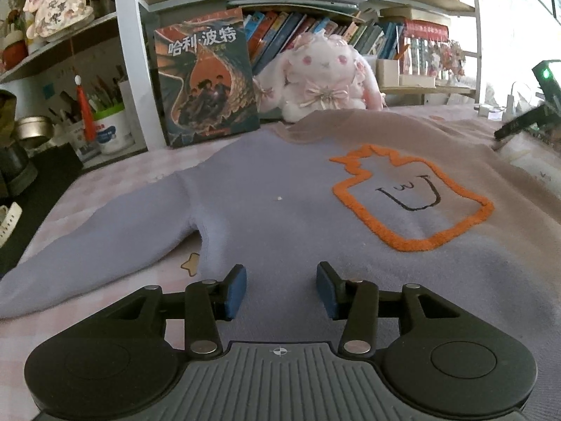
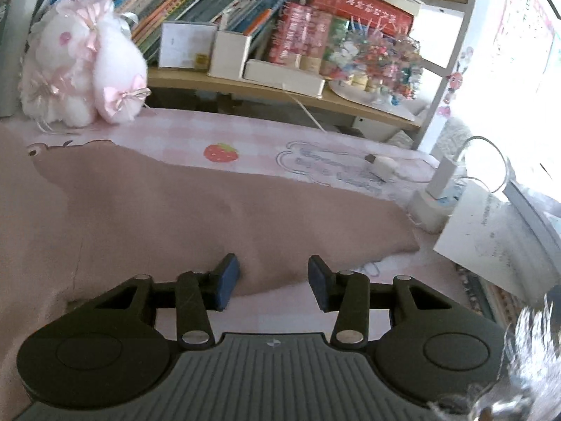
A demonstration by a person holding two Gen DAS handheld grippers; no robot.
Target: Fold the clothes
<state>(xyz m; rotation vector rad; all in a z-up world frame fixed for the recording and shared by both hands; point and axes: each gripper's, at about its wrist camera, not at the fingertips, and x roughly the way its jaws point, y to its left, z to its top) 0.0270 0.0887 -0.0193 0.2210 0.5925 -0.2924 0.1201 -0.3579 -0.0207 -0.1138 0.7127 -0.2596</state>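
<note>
Flat sweater [image 1: 280,210] spreads just beyond both released claws [image 1: 281,289] [image 2: 274,282], ungrasped

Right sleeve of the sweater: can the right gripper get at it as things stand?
Probably yes. The right gripper is open directly over the sleeve's near edge, and nothing lies between its fingers and the fabric.

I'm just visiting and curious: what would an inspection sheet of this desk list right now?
Surface: pink checked mat with strawberry print.
Job's things: sweater lying flat, front up, one sleeve stretched sideways.
Clutter: plush rabbit and upright book behind the sweater.
Grippers: left gripper open over the hem; right gripper open at the sleeve's edge; neither holds cloth.
Cables: white charger and power strip with cords.
Surroundings: crowded bookshelves.
</note>
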